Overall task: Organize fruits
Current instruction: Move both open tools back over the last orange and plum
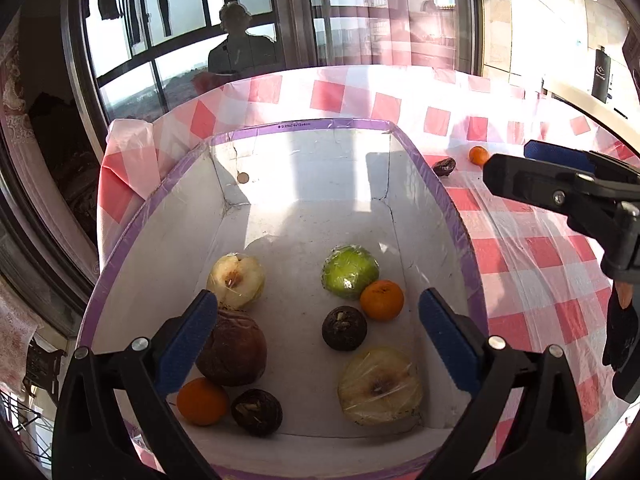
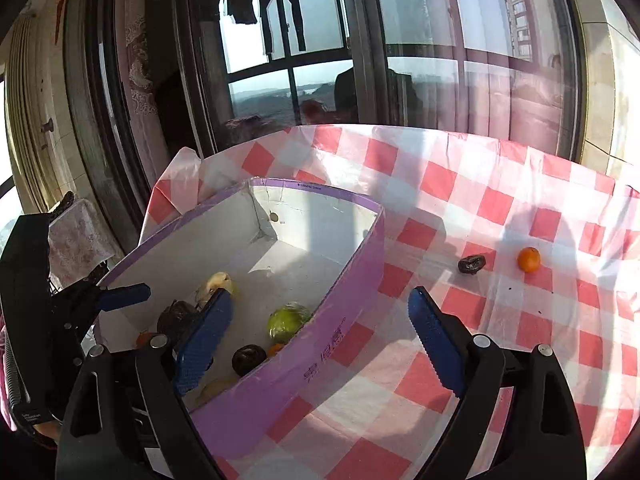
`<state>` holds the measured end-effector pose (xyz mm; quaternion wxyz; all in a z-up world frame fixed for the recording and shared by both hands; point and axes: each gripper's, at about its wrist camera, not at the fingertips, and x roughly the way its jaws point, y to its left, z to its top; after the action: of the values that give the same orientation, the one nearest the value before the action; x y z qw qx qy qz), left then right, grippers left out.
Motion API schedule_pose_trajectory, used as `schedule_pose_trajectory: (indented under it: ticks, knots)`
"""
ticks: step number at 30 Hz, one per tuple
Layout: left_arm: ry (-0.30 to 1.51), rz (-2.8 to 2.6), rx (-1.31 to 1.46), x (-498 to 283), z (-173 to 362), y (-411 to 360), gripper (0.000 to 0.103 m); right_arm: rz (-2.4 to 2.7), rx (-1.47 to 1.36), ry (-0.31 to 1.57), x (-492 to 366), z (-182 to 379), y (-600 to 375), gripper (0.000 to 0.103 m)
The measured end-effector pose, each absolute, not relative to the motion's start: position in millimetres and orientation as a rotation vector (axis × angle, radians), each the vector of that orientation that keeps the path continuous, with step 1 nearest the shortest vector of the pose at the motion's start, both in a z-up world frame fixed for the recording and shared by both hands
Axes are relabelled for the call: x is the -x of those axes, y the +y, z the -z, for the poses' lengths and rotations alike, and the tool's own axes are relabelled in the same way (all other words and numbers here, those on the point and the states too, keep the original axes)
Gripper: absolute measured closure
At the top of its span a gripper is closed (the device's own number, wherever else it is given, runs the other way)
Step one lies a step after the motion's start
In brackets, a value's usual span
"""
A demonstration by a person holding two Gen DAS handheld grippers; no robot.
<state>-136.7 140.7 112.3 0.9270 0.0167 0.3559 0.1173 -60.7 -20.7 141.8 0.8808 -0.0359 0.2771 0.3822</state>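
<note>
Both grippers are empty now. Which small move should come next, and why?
Probably move the right gripper forward to the dark fruit on the checked cloth. It and the small orange lie outside the purple box, on the right gripper's side, and both grippers are open and hold nothing.

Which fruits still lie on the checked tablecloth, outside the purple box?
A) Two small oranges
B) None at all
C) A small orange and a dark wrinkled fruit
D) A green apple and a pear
C: the small orange and the dark wrinkled fruit lie side by side on the checked tablecloth, to the right of the purple box.
</note>
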Motion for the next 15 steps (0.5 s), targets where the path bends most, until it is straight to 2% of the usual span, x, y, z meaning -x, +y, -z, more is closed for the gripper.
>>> schedule_pose_trajectory:
  ticks: [4,8,15]
  knots:
    - [0.588,-0.137,-0.017,143,-133,99,0.002,-0.651,-0.036,0.579,50,-117,-87,0.017]
    - [0.506,0.039,-0.037,133,-135,41,0.002,-0.513,-0.175,0.659,31,-75,-149,0.017]
    - [0.65,0.153,0.037,33,-64,-20,0.002,-0.324,-0.391,0.703,8,-33,-232,0.016]
